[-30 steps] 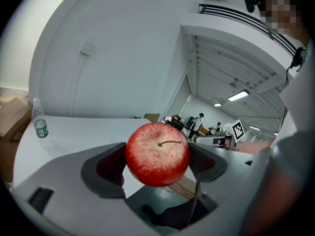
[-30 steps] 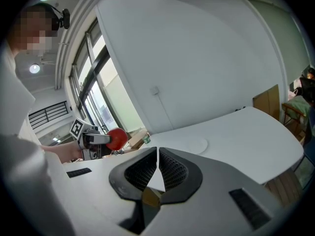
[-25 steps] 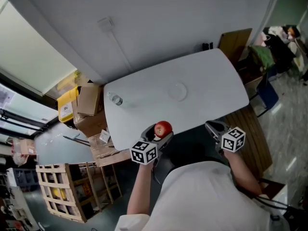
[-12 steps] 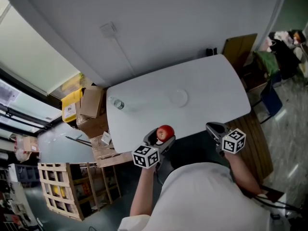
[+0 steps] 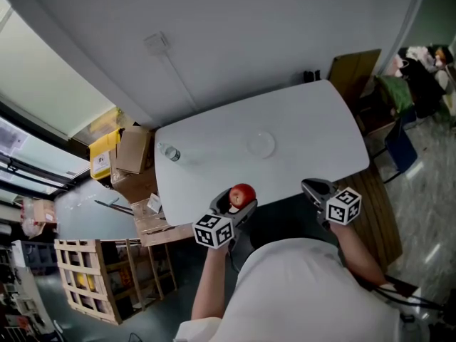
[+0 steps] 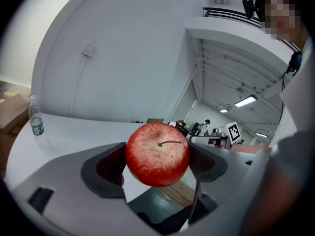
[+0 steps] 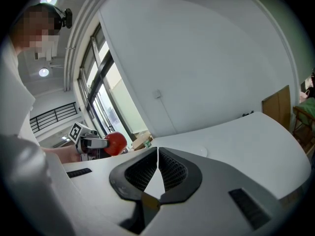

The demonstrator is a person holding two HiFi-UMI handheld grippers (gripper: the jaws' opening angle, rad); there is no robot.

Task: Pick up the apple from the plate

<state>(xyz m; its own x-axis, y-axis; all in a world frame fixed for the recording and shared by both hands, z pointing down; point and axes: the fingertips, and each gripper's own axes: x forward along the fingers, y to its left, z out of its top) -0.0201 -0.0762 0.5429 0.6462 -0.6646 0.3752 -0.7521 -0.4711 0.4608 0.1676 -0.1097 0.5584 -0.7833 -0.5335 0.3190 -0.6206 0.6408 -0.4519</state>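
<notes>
Left claw [image 5: 235, 204] clenched on the red apple [image 6: 157, 154], held just off the near edge of the white worktop [image 5: 313, 127]; right claw [image 7: 157, 168] pressed together near the same edge; a clear plate [image 5: 261, 144] lies mid-worktop, well apart from the apple; a water bottle [image 5: 169, 152] stands at the left corner; cardboard boxes [image 5: 130, 150] and a wooden crate [image 5: 85, 276] crowd the floor left; a white wall [image 5: 249, 34] rises beyond.

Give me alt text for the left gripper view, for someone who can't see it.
A red apple with a short stem is clamped between the dark pads of the left gripper, held in the air near the edge of a white table. A plastic bottle stands at the table's far left, before a white wall.
</notes>
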